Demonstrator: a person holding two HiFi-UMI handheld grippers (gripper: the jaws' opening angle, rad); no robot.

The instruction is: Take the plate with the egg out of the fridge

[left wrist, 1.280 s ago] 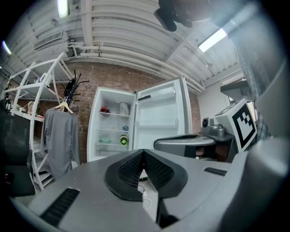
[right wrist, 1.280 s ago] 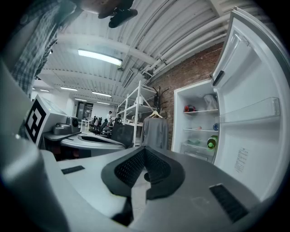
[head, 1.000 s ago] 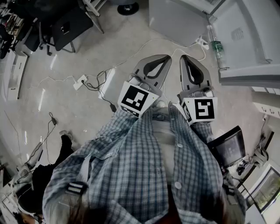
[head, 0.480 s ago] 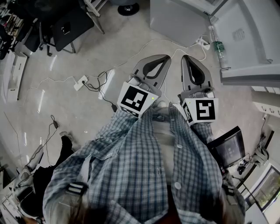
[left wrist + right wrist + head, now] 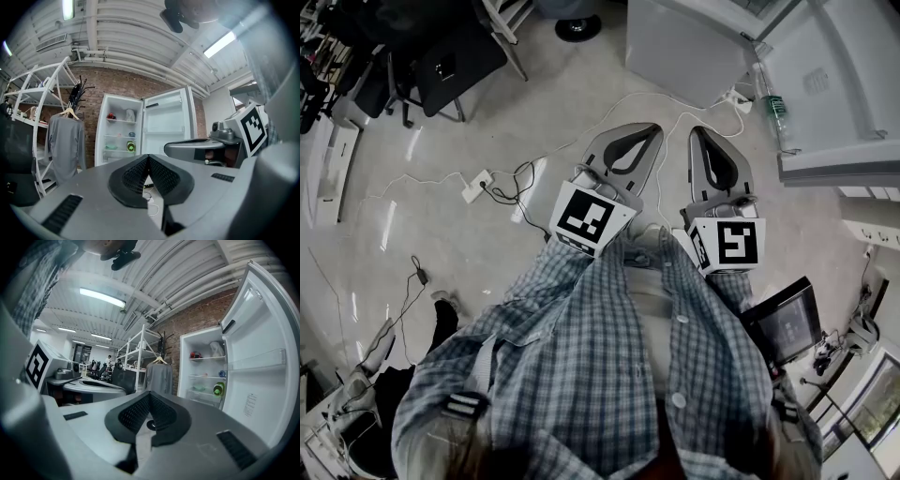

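Left gripper and right gripper unmoved since before, fingers pressed together, empty, fridge open ahead

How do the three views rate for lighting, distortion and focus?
Head view: strong fisheye bend, pale glare streaks on the glossy grey floor. Left gripper view: black vignette, the ceiling strip light flares, the open white fridge is small but sharp. Right gripper view: same vignette, the white fridge door bows.
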